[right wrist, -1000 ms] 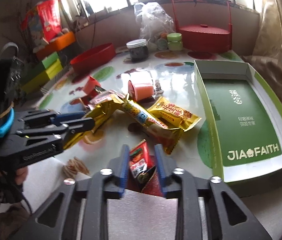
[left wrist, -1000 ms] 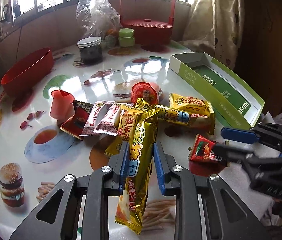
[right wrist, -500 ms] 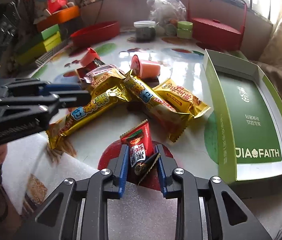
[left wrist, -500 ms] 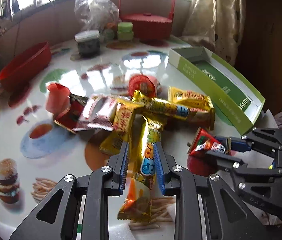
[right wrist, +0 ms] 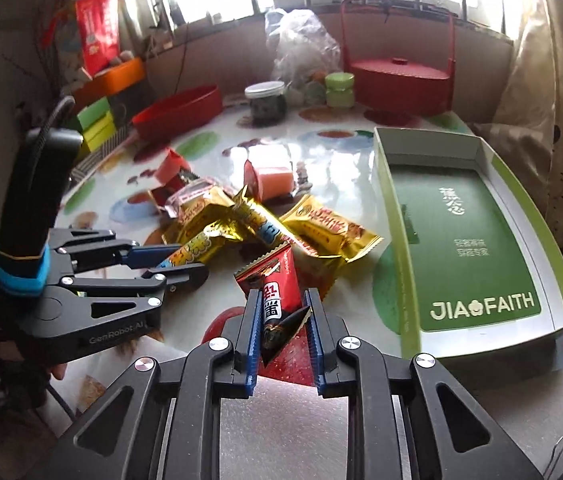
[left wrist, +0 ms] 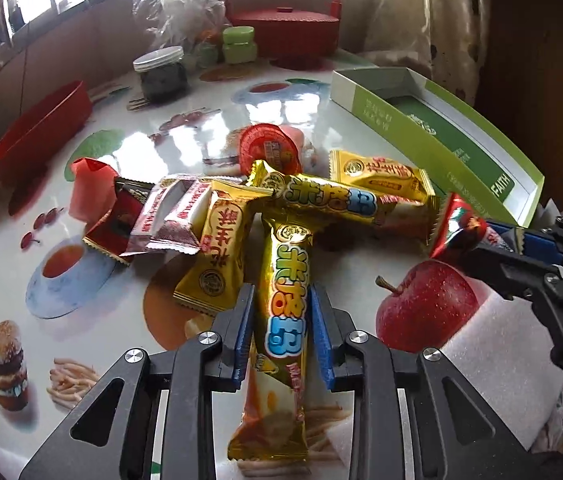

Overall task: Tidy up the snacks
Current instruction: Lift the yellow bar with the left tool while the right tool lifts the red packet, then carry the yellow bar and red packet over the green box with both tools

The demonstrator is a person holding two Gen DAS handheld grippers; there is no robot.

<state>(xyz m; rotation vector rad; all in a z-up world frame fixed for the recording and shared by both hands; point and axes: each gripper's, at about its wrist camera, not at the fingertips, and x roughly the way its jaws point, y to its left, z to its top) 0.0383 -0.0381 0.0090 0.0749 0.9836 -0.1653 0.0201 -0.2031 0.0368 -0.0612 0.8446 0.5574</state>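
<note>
My right hand-held gripper [right wrist: 283, 330], jaws closing on the red snack packet [right wrist: 275, 286], lies left of the green box tray [right wrist: 481, 236]. My left hand-held gripper [left wrist: 281, 330] clamps the long gold snack bar [left wrist: 287, 304], farther left of the tray.

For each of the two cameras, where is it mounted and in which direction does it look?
Left wrist: sits on the left gripper, looks along its fingers clamping a long gold snack bar; the right gripper shows at right.
Right wrist: sits on the right gripper, its fingers closing on a red snack packet; the left gripper shows at left.
Shared: the green box and snack pile.
</note>
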